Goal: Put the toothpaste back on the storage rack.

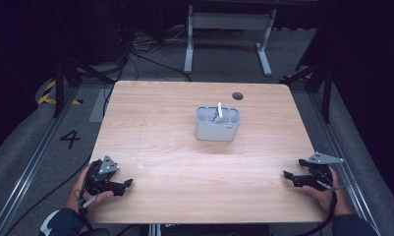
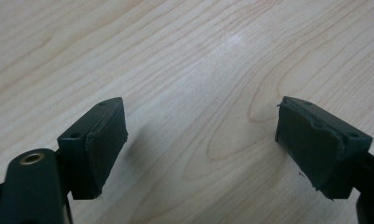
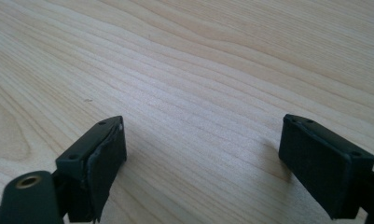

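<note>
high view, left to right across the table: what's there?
Left hand-held gripper, jaws open, at the near left edge → grey compartment holder with a white stick-like item standing in it, mid-table → dark round hole in the tabletop → right hand-held gripper, jaws open, at the near right edge.

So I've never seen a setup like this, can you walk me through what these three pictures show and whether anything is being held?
A person sits at a light wooden table, holding a hand-operated black gripper in each hand: the left gripper and the right gripper. The top picture looks down from above. The other two come from cameras riding on each gripper, looking along its black fingers at bare wood. A small grey plastic holder with a white stick in it stands mid-table. Both grippers are open and hold nothing.
</note>
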Available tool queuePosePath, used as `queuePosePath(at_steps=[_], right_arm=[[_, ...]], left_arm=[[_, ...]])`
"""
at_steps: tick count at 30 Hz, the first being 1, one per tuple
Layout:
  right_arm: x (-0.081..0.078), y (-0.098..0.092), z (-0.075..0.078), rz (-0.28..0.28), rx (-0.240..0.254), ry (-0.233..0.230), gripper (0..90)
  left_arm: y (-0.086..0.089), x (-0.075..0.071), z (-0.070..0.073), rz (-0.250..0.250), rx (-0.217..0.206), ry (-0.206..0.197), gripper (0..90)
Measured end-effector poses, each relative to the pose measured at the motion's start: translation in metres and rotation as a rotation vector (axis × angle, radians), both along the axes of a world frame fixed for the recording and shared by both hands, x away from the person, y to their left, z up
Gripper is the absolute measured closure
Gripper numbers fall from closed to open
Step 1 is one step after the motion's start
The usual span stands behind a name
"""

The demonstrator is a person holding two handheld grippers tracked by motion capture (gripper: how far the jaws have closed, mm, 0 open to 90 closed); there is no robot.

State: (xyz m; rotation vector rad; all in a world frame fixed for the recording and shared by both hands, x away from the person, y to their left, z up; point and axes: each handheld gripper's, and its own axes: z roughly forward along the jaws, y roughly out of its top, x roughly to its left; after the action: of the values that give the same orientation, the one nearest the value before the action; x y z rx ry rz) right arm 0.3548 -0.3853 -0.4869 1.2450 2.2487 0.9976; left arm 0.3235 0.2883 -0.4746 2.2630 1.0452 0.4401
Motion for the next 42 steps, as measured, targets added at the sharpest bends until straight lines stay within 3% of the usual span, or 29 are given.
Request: queuePosePath(at_steps=[4, 42], right_arm=[[0.0001, -0.0001, 0.0001, 0.001, -0.001, 0.001, 14.9], [0.0005, -0.0001, 0.0000, 0.007, 0.001, 0.000, 14.9]], left_arm=[[0.0087, -0.0044, -0.0076, 0.027, -0.082, -0.021, 15.0], [0.0063, -0.0031, -0.0081, 0.065, -0.072, -0.016, 10.1]])
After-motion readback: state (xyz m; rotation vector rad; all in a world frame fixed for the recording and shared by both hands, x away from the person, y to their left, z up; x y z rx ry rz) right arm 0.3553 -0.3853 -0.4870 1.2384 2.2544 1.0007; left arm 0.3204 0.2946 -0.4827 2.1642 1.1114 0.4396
